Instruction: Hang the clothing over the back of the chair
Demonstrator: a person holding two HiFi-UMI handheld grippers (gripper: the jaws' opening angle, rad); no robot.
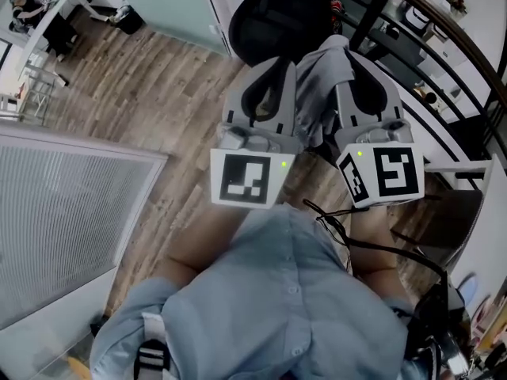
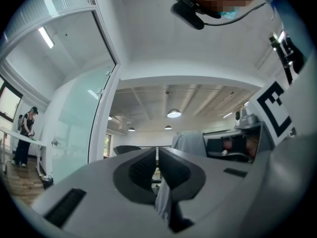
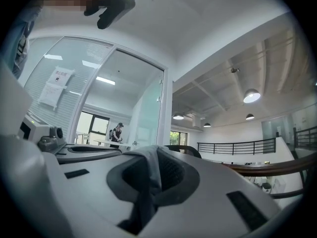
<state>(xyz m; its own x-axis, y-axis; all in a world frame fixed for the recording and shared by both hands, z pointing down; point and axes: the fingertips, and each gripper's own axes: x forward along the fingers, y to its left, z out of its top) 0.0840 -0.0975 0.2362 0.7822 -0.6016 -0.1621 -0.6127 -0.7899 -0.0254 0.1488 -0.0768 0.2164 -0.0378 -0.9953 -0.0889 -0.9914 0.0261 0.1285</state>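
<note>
A grey garment (image 1: 318,81) hangs between my two grippers, which are held side by side above the wooden floor. My left gripper (image 1: 271,74) is shut on one edge of it; in the left gripper view the fabric (image 2: 163,202) droops from under the closed jaws (image 2: 157,155). My right gripper (image 1: 366,70) is shut on the other edge, and the cloth (image 3: 147,175) is bunched between its pads (image 3: 157,155). The black office chair (image 1: 277,14) stands just ahead of both grippers, with its back (image 3: 185,150) showing beyond the right jaws.
A glass partition with a white frame (image 1: 210,6) stands left of the chair. A dark curved railing (image 1: 444,38) runs along the right. A white slatted panel (image 1: 55,212) is at my left. A person stands at a desk (image 1: 28,6) far off at the left.
</note>
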